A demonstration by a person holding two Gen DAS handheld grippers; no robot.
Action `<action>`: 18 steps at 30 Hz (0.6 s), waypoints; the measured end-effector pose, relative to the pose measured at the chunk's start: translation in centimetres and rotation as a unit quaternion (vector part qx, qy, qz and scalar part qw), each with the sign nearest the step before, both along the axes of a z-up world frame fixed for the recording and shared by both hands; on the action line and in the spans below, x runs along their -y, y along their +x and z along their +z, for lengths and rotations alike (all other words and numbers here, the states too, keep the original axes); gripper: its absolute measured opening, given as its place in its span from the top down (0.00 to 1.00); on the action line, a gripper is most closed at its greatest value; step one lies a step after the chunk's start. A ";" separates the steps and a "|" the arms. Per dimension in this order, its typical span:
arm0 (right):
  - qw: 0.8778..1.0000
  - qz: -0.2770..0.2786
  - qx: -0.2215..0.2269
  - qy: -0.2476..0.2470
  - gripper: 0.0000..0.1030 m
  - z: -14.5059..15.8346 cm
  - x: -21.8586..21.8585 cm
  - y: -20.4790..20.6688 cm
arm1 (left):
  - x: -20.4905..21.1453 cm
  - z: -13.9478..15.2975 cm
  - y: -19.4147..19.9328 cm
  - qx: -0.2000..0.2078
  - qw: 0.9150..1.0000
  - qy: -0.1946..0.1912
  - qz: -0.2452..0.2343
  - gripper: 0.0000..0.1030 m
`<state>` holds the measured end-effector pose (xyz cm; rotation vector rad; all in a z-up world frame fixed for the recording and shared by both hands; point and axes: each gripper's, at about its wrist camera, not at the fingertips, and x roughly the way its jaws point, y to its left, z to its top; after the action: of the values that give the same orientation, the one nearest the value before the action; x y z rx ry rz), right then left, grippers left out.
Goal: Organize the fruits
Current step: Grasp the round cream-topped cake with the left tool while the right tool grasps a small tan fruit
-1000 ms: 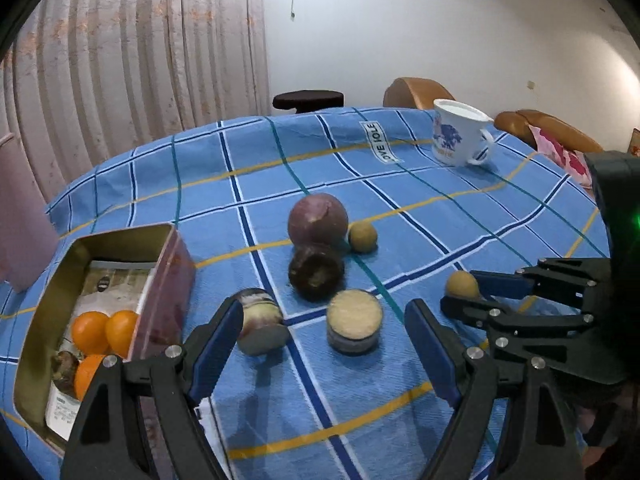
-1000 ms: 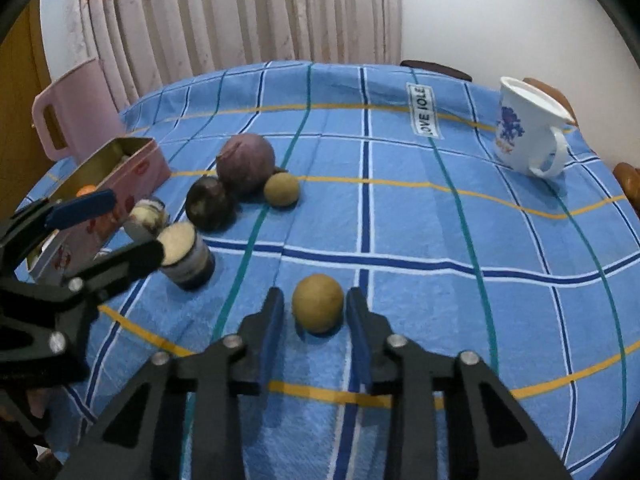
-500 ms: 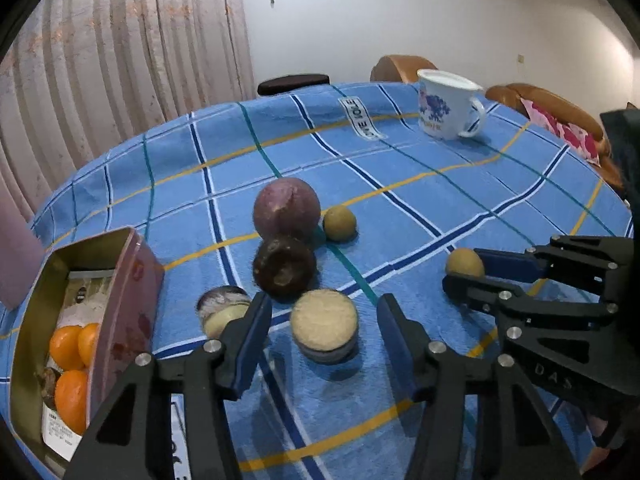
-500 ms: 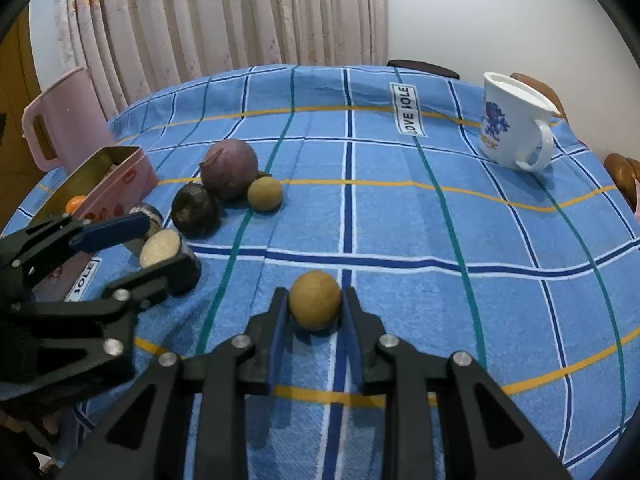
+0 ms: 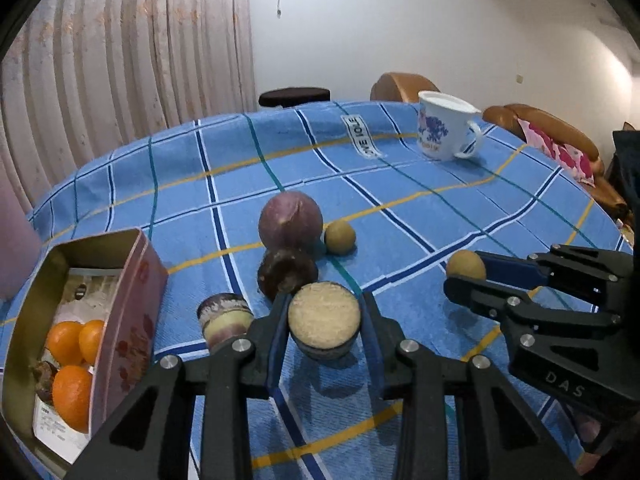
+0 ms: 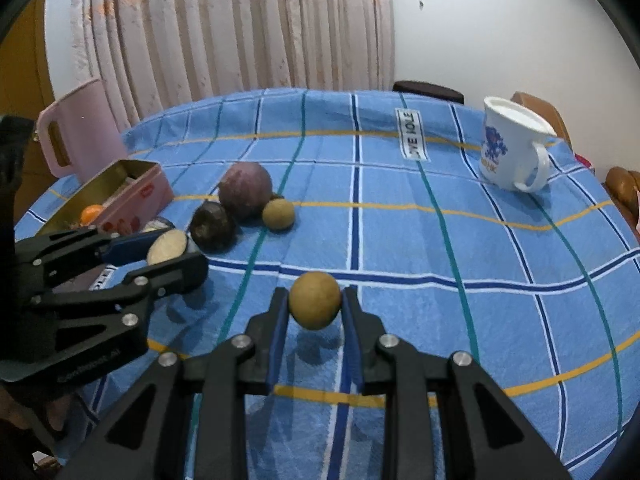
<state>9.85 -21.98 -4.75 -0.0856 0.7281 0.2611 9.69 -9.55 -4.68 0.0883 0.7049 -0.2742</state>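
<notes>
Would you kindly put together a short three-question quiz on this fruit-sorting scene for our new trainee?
1. True or false: the right gripper is closed on a small tan round fruit.
2. What does the left gripper hold? A) white mug B) cut fruit half C) orange
3. Fill in: the oranges lie inside the ____.

Key:
1. True.
2. B, the cut fruit half, pale flesh facing the camera.
3. Tin box, at the table's left; the white mug stands at the far side.
</notes>
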 end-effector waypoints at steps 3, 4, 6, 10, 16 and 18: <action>1.000 0.008 0.015 0.001 0.72 0.3 -0.2 -0.5 | -0.5 0.4 -0.3 0.012 1.000 -0.009 0.007 0.65; 1.000 0.011 0.021 0.002 0.72 0.4 -0.2 -0.7 | -0.7 0.5 -0.4 0.017 1.000 -0.013 0.008 0.65; 0.999 0.017 0.031 0.004 0.72 0.7 -0.3 -1.0 | -0.9 0.7 -0.6 0.025 0.999 -0.018 0.011 0.65; 0.999 0.021 0.044 0.006 0.72 0.9 -0.3 -1.5 | -1.0 1.0 -1.0 0.040 0.999 -0.020 0.016 0.65; 0.997 0.024 0.066 0.014 0.72 1.3 -0.1 -2.2 | -1.2 1.3 -1.6 0.058 0.998 -0.022 0.020 0.65; 0.997 0.024 0.072 0.014 0.72 1.4 -0.1 -2.4 | -1.2 1.4 -1.7 0.063 0.998 -0.022 0.022 0.65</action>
<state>7.41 -21.88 -3.39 -0.0950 0.5793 0.3084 7.97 -8.31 -3.25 0.0478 0.5741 -0.2388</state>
